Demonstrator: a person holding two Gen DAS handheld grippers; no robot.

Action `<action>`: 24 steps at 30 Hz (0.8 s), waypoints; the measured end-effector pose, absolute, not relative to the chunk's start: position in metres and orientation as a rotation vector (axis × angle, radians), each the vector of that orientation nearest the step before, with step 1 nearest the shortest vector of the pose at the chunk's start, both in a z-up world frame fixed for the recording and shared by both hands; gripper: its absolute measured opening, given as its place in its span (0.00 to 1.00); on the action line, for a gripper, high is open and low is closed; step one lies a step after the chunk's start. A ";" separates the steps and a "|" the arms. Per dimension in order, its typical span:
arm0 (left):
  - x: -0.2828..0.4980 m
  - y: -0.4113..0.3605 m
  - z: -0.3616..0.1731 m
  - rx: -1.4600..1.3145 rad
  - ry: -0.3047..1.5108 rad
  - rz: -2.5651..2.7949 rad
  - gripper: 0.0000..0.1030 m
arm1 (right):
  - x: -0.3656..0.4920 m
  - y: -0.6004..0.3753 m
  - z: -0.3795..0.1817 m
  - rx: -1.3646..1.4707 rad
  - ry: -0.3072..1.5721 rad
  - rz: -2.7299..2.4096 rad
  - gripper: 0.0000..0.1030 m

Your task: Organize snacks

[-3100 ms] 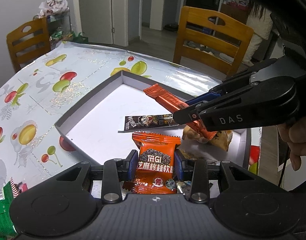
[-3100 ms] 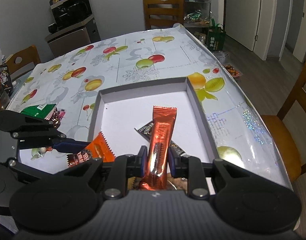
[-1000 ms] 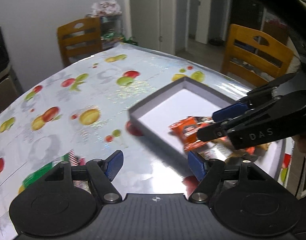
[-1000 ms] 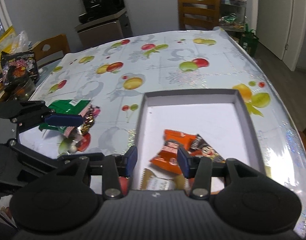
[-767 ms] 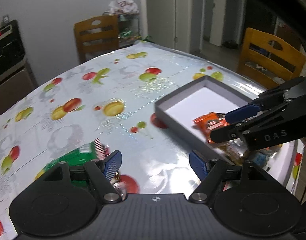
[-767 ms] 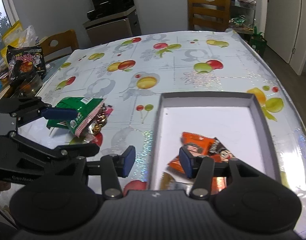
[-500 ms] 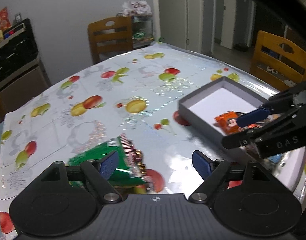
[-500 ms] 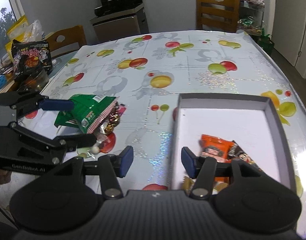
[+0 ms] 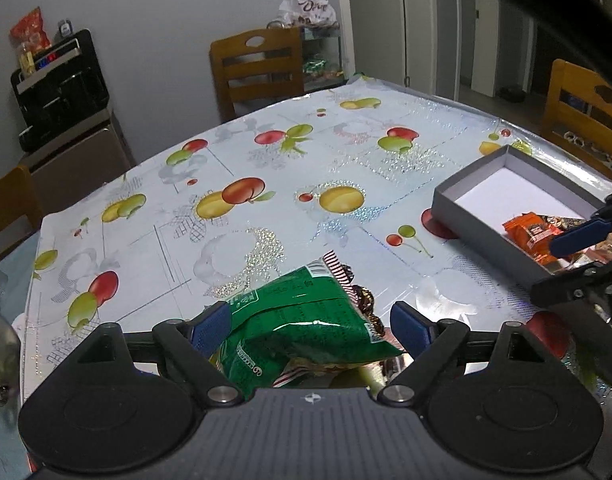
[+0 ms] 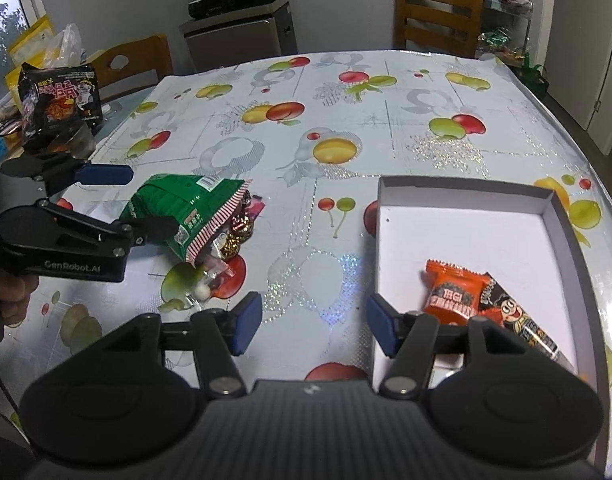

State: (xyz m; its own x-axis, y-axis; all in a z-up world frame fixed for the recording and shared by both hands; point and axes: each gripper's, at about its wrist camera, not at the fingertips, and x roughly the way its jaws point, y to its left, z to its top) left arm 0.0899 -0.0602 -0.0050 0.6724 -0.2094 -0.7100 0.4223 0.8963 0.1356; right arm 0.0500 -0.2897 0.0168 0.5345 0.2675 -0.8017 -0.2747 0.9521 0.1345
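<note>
A green snack bag [image 9: 298,320] lies on the fruit-print tablecloth, its striped mouth spilling wrapped candies [image 10: 230,240]. My left gripper [image 9: 309,328] straddles this bag; its jaws are opening and the pads do not press on it. From the right wrist view the left gripper [image 10: 130,200] sits over the bag [image 10: 174,204]. My right gripper [image 10: 313,326] hovers over bare cloth just left of the grey box [image 10: 461,184], jaws opening, nothing between them. In the box lie an orange packet [image 10: 453,296] and a dark bar [image 10: 517,320]. The box [image 9: 477,216] and the right gripper [image 9: 573,260] show at right.
Wooden chairs stand at the far side [image 9: 258,68] and at the right [image 9: 581,104]. A black noodle packet [image 10: 60,92] and other bags crowd the table's left end. A cabinet with a black appliance [image 9: 62,92] stands by the wall. A hand [image 10: 10,296] holds the left gripper.
Both grippers let their orange snacks go into the box, then swung left across the table. The left one now sits over the green bag, and both pairs of jaws have widened.
</note>
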 end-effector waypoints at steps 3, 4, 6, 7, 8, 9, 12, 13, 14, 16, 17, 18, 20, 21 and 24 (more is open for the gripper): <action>0.094 -0.059 -0.011 0.298 0.754 -0.349 0.85 | 0.046 -0.287 0.015 -0.015 0.968 0.317 0.57; 0.096 -0.058 -0.013 0.294 0.758 -0.351 0.85 | 0.045 -0.286 0.014 -0.018 0.973 0.315 0.57; 0.100 -0.057 -0.018 0.291 0.764 -0.355 0.85 | 0.043 -0.284 0.012 -0.025 0.984 0.314 0.57; 0.101 -0.057 -0.019 0.287 0.762 -0.358 0.87 | 0.043 -0.283 0.012 -0.029 0.988 0.314 0.57; 0.103 -0.057 -0.020 0.286 0.759 -0.358 0.88 | 0.043 -0.282 0.011 -0.031 0.991 0.315 0.57; 0.104 -0.056 -0.021 0.284 0.758 -0.360 0.89 | 0.042 -0.281 0.011 -0.034 0.994 0.315 0.57; 0.107 -0.056 -0.025 0.282 0.759 -0.359 0.92 | 0.043 -0.278 0.011 -0.036 1.000 0.315 0.57; 0.109 -0.055 -0.028 0.280 0.764 -0.353 0.93 | 0.043 -0.277 0.011 -0.037 1.001 0.314 0.57; 0.110 -0.054 -0.030 0.281 0.766 -0.349 0.94 | 0.043 -0.276 0.011 -0.037 1.002 0.312 0.57; 0.113 -0.053 -0.033 0.287 0.775 -0.344 0.94 | 0.044 -0.275 0.011 -0.036 1.005 0.310 0.57; 0.115 -0.052 -0.035 0.289 0.783 -0.345 0.94 | 0.044 -0.275 0.011 -0.035 1.007 0.307 0.57; 0.116 -0.050 -0.037 0.288 0.785 -0.349 0.95 | 0.045 -0.275 0.010 -0.035 1.010 0.304 0.57; 0.118 -0.049 -0.039 0.288 0.784 -0.359 0.96 | 0.046 -0.275 0.010 -0.035 1.013 0.301 0.57; 0.119 -0.049 -0.040 0.291 0.781 -0.361 0.96 | 0.046 -0.275 0.009 -0.037 1.014 0.301 0.57; 0.122 -0.051 -0.045 0.297 0.793 -0.360 0.97 | 0.048 -0.275 0.008 -0.037 1.018 0.299 0.57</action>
